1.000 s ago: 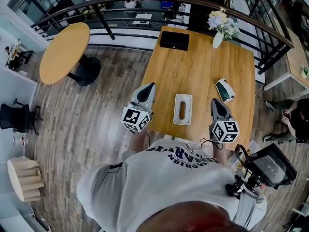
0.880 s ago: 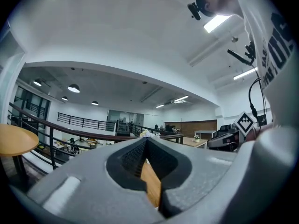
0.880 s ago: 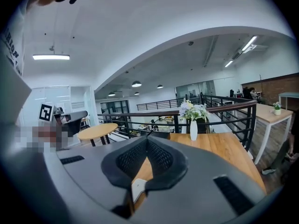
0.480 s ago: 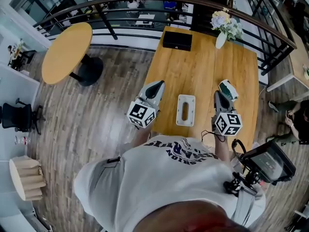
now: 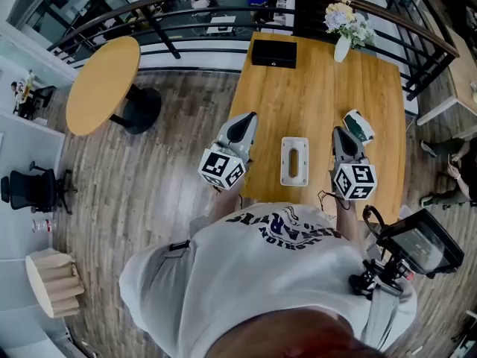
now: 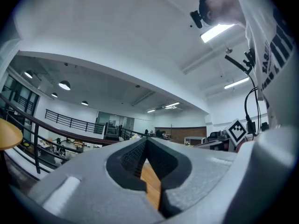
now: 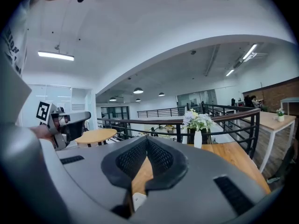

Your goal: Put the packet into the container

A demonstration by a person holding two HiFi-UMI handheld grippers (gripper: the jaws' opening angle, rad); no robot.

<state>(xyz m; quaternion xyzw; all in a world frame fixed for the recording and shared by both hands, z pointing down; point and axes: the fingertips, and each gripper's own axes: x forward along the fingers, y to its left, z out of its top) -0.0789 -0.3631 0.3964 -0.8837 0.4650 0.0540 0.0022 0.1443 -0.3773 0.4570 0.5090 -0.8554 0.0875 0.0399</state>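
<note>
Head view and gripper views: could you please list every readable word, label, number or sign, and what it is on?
Shirt print: dark letters, upside down and creased; too blurred to read.
Packet: green and white; any print too small to read.
Cubes of left gripper and right gripper: black-and-white square markers, no letters.
Container: no text seen.

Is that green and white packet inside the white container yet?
No, it is out. The packet lies on the table, apart from the container and to its right.
</note>
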